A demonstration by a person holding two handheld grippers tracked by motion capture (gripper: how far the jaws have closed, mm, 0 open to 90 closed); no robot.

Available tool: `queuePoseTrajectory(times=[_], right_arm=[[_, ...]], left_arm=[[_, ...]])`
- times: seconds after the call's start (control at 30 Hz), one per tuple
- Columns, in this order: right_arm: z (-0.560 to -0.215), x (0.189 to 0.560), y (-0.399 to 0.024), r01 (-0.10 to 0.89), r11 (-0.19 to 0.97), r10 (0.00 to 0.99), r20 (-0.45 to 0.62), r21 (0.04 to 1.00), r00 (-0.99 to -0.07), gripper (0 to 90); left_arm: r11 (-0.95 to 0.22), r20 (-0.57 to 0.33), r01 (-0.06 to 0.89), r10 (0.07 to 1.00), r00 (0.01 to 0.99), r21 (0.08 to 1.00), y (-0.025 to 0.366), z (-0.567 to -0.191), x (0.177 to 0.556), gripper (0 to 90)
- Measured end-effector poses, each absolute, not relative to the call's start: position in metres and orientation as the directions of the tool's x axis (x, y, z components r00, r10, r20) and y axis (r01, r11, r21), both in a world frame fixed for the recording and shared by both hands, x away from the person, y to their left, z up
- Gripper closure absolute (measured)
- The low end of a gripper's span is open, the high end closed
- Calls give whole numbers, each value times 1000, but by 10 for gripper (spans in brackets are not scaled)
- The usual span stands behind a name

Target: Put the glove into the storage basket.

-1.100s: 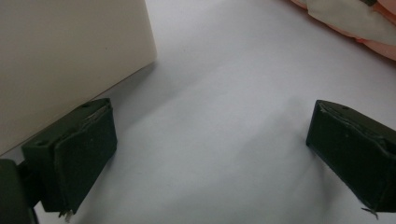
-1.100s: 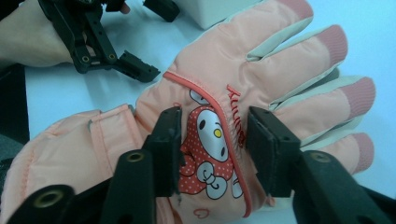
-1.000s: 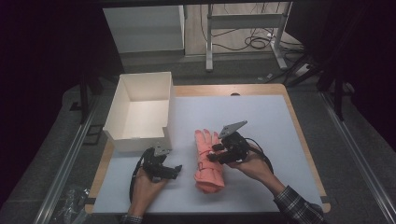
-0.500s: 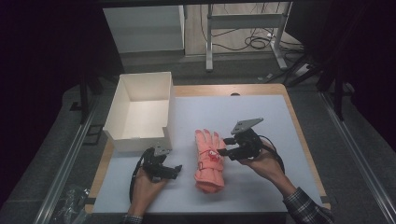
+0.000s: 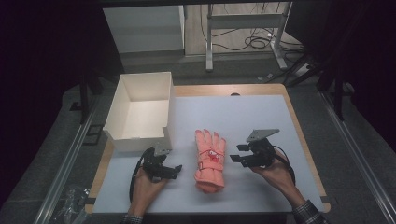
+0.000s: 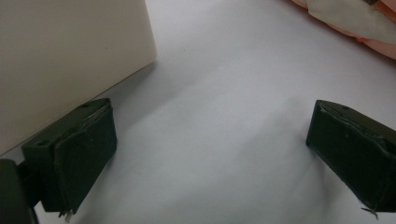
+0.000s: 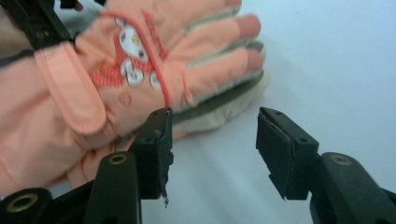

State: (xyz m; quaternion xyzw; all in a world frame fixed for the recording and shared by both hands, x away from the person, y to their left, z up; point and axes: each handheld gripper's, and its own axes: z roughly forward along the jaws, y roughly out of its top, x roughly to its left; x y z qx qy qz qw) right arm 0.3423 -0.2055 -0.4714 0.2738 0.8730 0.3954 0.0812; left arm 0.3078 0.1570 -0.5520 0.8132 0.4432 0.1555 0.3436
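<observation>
Two grippers: one in each of the person's hands, low over the white table top [image 5: 252, 116], with nothing in either.
Glove: an orange-pink glove [image 5: 209, 158] lies flat near the front middle of the table, fingers pointing away from the person, cuff toward them; a small white cartoon patch sits on its back.
Left gripper [image 5: 173, 171]: just left of the glove and not touching it, jaws spread wide over bare table; its own view shows the box wall close at one side.
Right gripper [image 5: 236, 153]: just right of the glove, jaws parted and pointing at it; in its own view one jaw stands just beside the glove's edge, contact unclear.
Box: an open white box [image 5: 140, 112] stands at the table's left rear, well apart from the glove.
</observation>
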Motion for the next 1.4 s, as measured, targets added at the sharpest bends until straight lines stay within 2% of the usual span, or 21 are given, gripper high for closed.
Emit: queuePoseTrajectory(times=[0.13, 0.4, 0.57, 0.83, 1.4], right_arm=[[-485, 336, -211, 439, 534, 544, 104, 723, -833, 562], [-508, 318, -214, 430, 561, 517, 107, 707, -850, 749], [-517, 305, -210, 425, 574, 487, 125, 700, -865, 834], [-527, 293, -196, 397, 604, 429, 139, 691, -893, 860], [-531, 290, -164, 367, 615, 383, 142, 698, -913, 859]], left_arm=[[-371, -52, 614, 828, 559, 697, 157, -552, 308, 20], [-370, -52, 614, 828, 558, 697, 157, -552, 308, 21], [-370, -52, 614, 828, 558, 698, 157, -552, 308, 21], [-370, -52, 614, 828, 558, 698, 157, -552, 308, 21], [-366, -55, 614, 829, 557, 699, 157, -552, 308, 21]])
